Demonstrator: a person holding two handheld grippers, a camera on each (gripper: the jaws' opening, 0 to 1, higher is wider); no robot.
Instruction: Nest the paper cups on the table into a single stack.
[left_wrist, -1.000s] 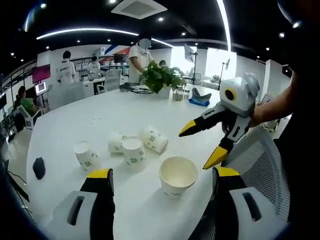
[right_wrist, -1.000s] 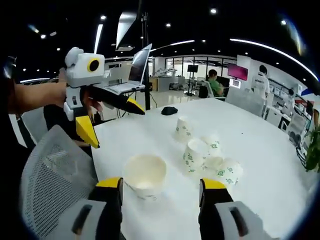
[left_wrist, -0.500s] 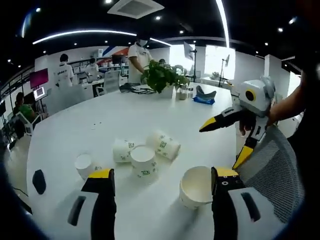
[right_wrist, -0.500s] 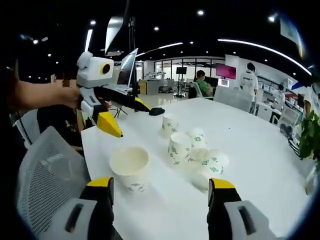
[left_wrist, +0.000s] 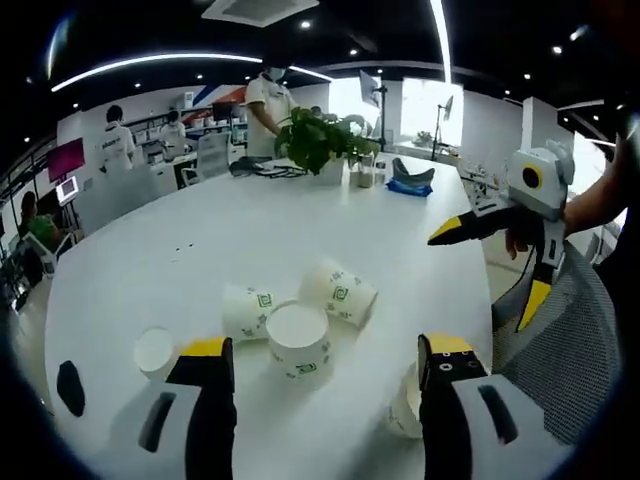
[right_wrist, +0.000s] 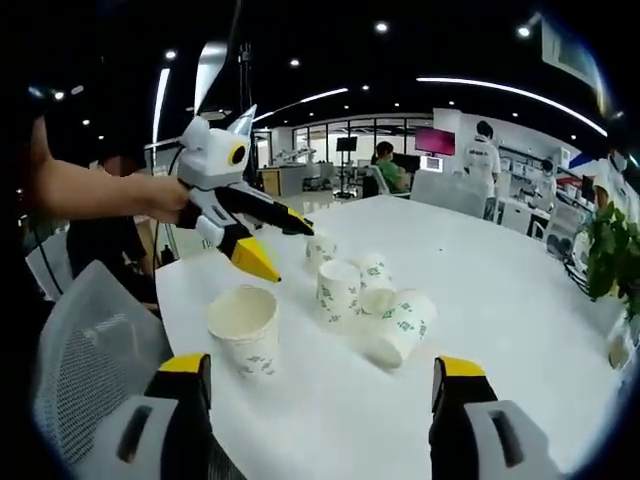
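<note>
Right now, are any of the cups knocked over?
Yes. Two paper cups lie on their sides on the white table: one beside another, touching an upright cup. Nothing looks spilled.

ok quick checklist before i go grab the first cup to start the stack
1. Left gripper open and holding nothing: ok.
2. Right gripper open and holding nothing: ok.
3. Upright cup near the table edge standing mouth up, usable as the base: ok.
4. Cup cluster on the table: not ok, at least two lie on their sides.
5. Any cups already nested: cannot tell.
6. Far cup free to reach: cannot tell, the left gripper partly covers it in the right gripper view.
</note>
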